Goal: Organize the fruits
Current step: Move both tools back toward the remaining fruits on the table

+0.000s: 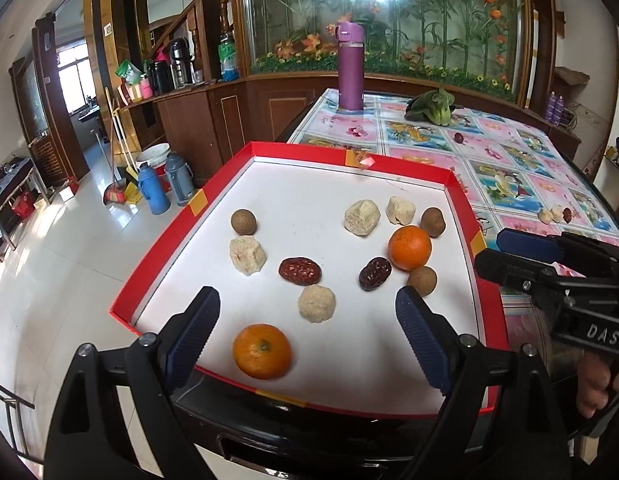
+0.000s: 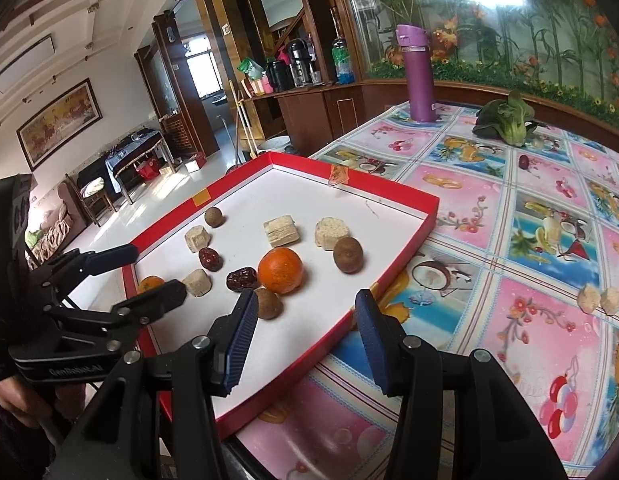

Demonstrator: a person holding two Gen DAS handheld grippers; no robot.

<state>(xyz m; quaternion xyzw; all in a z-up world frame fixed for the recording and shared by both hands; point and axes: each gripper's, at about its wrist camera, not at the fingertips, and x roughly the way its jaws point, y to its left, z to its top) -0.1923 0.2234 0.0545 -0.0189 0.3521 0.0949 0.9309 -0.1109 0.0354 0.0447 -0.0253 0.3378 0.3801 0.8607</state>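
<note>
Nearest the lens, low in the left wrist view, an orange lies in the red-rimmed tray between the spread, empty fingers of the left gripper. Most fruit already sits in the tray: a second orange, dried dates, brown longans and pale chunks. I judge the job well along; a few pieces remain on the tablecloth at mid right. The right gripper hovers over the tray's near corner, released and holding nothing.
</note>
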